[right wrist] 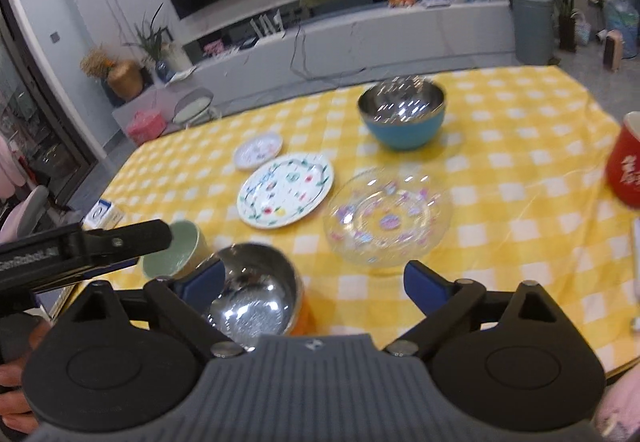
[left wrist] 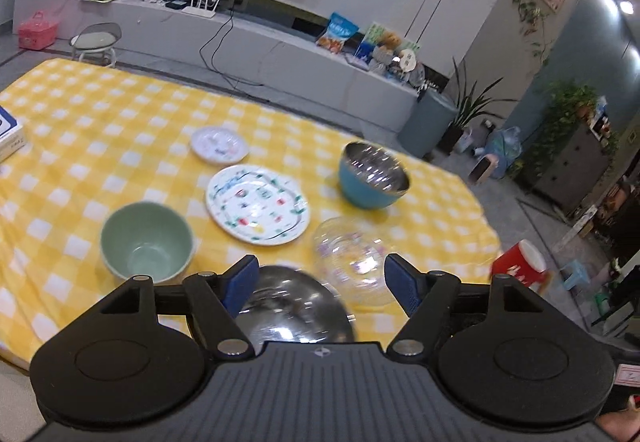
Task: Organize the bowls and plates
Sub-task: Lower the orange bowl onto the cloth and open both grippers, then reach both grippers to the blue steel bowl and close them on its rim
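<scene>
On the yellow checked tablecloth lie a small white plate, a larger floral plate, a green bowl, a blue bowl with steel inside, a clear glass bowl and a steel bowl with orange outside. My left gripper is open, above the steel bowl. My right gripper is open, above the table's near edge, with the steel bowl by its left finger and the glass bowl ahead. The floral plate, blue bowl and green bowl also show there.
A red cup stands at the table's right edge, also in the right wrist view. A white-blue box lies at the far left. The left gripper's body reaches in at the left of the right wrist view.
</scene>
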`<act>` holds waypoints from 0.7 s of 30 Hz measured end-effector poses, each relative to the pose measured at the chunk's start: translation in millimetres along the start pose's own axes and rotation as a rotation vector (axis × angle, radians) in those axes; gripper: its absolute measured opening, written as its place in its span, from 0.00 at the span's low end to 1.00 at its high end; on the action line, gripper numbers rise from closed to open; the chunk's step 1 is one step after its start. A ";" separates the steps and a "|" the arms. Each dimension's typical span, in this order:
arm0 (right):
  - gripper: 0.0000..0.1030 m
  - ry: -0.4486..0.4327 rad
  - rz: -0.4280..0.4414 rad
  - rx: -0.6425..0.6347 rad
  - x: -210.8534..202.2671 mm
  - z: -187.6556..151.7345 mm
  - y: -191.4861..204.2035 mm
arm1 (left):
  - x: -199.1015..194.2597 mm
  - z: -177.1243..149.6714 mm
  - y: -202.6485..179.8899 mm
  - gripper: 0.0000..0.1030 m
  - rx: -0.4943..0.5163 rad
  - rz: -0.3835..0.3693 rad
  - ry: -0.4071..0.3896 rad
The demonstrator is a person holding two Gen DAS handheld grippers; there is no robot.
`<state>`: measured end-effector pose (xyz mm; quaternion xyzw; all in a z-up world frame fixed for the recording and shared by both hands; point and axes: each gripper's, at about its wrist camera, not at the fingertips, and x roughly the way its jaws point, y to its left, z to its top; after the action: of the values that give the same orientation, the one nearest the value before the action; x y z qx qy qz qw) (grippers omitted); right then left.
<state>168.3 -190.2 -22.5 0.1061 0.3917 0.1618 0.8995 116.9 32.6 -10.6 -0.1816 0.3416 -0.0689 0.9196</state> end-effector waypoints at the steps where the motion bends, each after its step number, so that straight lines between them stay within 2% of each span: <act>1: 0.92 0.008 0.001 -0.009 -2.3 5.3 -3.3 | -3.5 3.2 -6.3 0.82 0.014 -0.001 -0.005; 6: 0.92 -0.033 -0.048 -0.011 -20.4 34.6 -27.7 | -17.6 18.9 -43.7 0.82 0.118 0.003 -0.063; 11: 0.91 -0.065 -0.078 0.001 -29.7 68.9 -49.1 | 0.2 36.5 -70.2 0.82 0.125 0.034 -0.037; 14: 0.91 -0.101 -0.041 0.032 -30.2 89.0 -59.1 | 18.9 43.4 -78.4 0.82 0.139 0.046 0.006; 17: 0.91 -0.114 0.027 0.063 -19.9 107.1 -67.8 | 36.2 47.6 -84.2 0.82 0.150 0.077 0.008; 21: 0.91 -0.130 0.018 0.067 3.2 127.4 -75.5 | 64.7 57.9 -89.6 0.82 0.154 0.137 0.042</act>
<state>280.2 -267.1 36.9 0.1502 0.3364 0.1495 0.9175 203.5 -49.9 25.1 -0.0852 0.3662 -0.0355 0.9259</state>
